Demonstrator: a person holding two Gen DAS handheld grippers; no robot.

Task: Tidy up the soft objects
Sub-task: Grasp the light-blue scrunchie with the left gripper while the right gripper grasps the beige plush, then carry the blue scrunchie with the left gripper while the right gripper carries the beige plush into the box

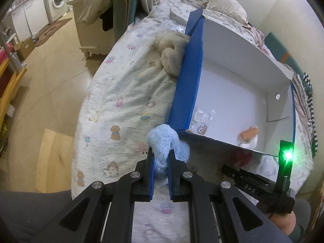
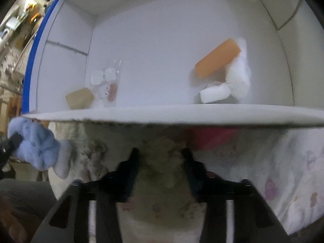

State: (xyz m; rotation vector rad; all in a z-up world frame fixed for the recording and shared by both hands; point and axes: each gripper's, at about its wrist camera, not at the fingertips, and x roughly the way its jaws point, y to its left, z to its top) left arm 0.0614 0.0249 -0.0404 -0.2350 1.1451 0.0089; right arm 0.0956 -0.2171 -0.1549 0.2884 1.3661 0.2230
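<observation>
My left gripper point(image 1: 161, 158) is shut on a fluffy light blue soft toy point(image 1: 165, 141), held just outside the near left corner of a blue box with a white inside point(image 1: 188, 70). The toy also shows at the left of the right wrist view point(image 2: 40, 147). My right gripper point(image 2: 160, 154) is open around a cream plush point(image 2: 160, 162) lying on the bed below the box's near rim point(image 2: 182, 115). A red soft thing point(image 2: 212, 137) lies under that rim. In the box lie an orange and white sponge piece point(image 2: 220, 60) and a small clear packet point(image 2: 107, 83).
A cream fluffy plush point(image 1: 172, 50) lies against the box's outer left wall. The printed quilt point(image 1: 121, 101) covers the bed. Piled bedding point(image 1: 226, 6) lies behind the box. The floor point(image 1: 50, 70) drops away on the left, with a washing machine point(image 1: 57, 0) beyond.
</observation>
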